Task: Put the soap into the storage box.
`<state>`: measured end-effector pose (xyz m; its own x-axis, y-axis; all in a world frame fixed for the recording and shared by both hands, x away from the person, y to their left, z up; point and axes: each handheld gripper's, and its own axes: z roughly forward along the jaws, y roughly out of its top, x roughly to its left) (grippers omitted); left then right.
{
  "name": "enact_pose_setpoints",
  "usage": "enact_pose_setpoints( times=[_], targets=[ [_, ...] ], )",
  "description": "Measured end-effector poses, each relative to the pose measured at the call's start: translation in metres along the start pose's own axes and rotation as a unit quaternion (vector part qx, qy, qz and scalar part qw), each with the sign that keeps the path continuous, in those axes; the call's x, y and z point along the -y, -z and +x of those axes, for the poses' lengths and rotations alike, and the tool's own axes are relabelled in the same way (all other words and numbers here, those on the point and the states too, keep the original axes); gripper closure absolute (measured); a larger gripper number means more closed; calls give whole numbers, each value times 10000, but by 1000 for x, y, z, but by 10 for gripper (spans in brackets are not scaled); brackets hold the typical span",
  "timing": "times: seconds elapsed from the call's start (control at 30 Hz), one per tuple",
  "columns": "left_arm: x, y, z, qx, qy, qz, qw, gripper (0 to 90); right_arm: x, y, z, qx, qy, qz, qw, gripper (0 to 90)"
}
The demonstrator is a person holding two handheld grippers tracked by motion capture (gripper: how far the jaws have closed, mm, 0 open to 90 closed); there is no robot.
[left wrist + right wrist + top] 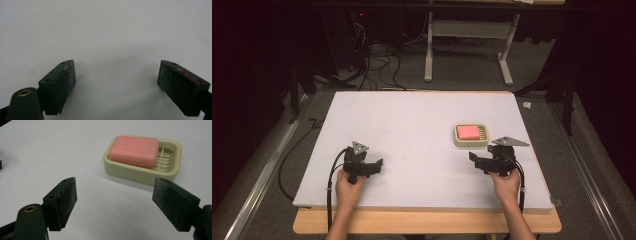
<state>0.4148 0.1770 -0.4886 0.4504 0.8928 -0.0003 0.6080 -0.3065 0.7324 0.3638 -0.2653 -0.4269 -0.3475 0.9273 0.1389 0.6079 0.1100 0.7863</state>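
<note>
Pink soap (134, 151) in cream dish (172, 171), unlabelled; both hand-held grippers spread, nothing pinched.

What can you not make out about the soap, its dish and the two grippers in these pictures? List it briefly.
- Dish floor under the pink soap: covered by the bar, right gripper view.
- Slats of the dish: too small to count, high view.
- Left gripper body: cut off by the bottom edge, left gripper view.
- Right gripper jaw tips: too small, high view.

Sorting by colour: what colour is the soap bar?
Pink soap bar, clearest in the right gripper view.
</note>
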Motion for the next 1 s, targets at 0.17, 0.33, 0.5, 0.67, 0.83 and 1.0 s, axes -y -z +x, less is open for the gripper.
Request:
enact_pose_setpoints(
  times=[0.17, 0.33, 0.5, 0.67, 0.83, 1.0],
  targets=[
    [0, 0, 0, 0, -3, 1, 10000, 155, 3, -2, 4, -36, 28, 17, 10000, 206],
    [0, 0, 0, -3, -4, -1, 10000, 155, 6, -6, 7, -68, 56, 66, 9999, 206],
    [0, 0, 0, -1, -3, 0, 10000, 155, 10, -10, 10, -99, 64, 100, 9999, 207],
    [0, 0, 0, -6, -7, -2, 10000, 155, 14, -13, 12, -119, 69, 142, 9998, 209],
    [0, 0, 0, -10, -11, -4, 10000, 155, 16, -17, 14, -131, 116, 184, 9997, 211],
    [0, 0, 0, -12, -12, -4, 10000, 155, 19, -20, 17, -137, 102, 231, 9996, 214]
  ],
)
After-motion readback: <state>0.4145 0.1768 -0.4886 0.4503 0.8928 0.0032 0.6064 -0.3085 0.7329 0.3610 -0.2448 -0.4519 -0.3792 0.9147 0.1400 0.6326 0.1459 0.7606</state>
